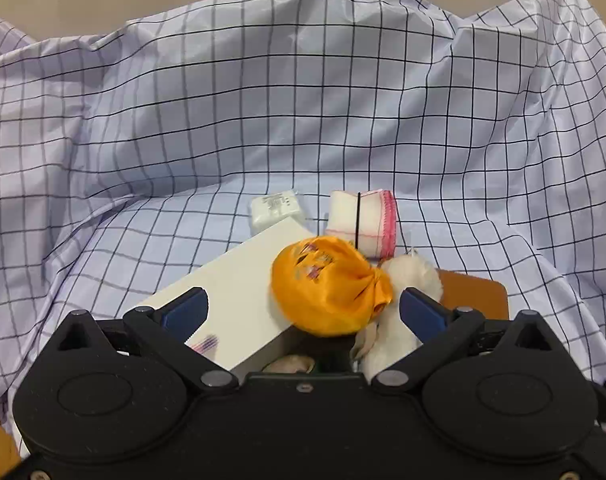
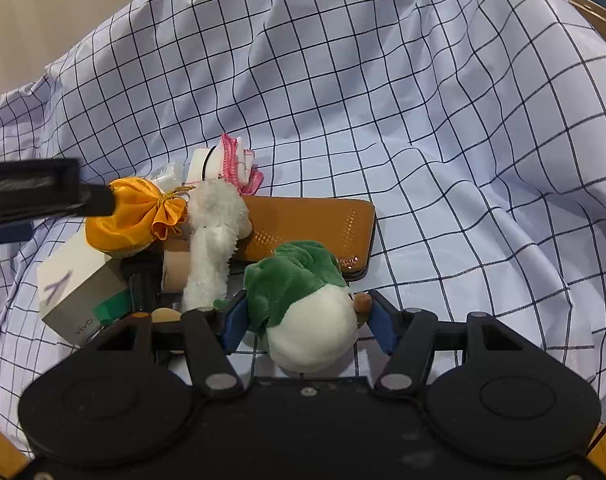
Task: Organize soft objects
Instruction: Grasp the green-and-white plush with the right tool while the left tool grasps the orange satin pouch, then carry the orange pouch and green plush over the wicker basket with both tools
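Care matters now that we have the green and white plush toy (image 2: 307,312) between the fingers of the right gripper (image 2: 305,326): we should lift it straight up off the checked cloth (image 2: 383,100), clear of the brown case (image 2: 303,228) and the white furry toy (image 2: 215,232) just behind it, so the pile in the left middle of the frame is not dragged along. A soft body squashes, so we judge the hold should sit around its round white belly, not the loose green hood.

The right gripper is partly closed, its blue pads pressing the toy's sides at the lower centre of the frame. The left gripper (image 1: 303,312) is spread wide above the orange pouch (image 1: 327,288) and white box (image 1: 239,296); it seems to grip nothing, though blur makes contact uncertain.
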Available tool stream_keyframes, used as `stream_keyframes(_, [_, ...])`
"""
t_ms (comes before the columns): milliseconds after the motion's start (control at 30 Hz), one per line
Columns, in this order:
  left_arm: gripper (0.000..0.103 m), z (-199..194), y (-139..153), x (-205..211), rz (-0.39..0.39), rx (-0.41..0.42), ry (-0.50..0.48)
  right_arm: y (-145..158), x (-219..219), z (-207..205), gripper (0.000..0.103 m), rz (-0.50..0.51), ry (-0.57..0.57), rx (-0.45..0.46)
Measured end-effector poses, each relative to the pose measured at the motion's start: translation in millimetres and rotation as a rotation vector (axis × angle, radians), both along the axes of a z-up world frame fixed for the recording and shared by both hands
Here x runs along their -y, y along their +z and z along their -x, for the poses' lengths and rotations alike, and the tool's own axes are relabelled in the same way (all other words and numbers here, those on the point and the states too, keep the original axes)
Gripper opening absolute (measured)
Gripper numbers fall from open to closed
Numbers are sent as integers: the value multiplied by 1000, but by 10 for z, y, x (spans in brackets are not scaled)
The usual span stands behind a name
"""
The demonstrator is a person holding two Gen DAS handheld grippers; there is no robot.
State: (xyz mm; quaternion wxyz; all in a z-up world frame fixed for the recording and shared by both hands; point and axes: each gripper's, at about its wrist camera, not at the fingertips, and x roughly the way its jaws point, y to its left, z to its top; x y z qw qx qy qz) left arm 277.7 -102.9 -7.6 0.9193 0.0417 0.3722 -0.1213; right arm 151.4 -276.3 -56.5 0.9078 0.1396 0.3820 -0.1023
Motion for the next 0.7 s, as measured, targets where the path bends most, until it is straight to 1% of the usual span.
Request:
stream_keyframes(100, [99, -115, -41, 129, -22, -4, 13, -10, 22, 19, 61, -7, -5, 3])
stream_keyframes(267, [99, -294, -128, 247, -25, -34, 53, -35, 63, 31, 61, -20, -10, 2])
stream_keyframes(500, [99, -391, -248, 356, -48, -41, 70, -40, 54, 32, 61, -17, -9, 5])
stream_keyframes(567, [96, -403, -264, 372, -49, -35, 72, -42, 45, 29, 61, -12, -9, 5])
stream_keyframes(633, [87, -420, -279, 372, -50, -35, 78, -45, 40, 28, 61, -9, -8, 5])
stream_keyframes(700, [82, -443, -295, 357, -23, -49, 66, -51, 39, 28, 62, -5, -6, 3])
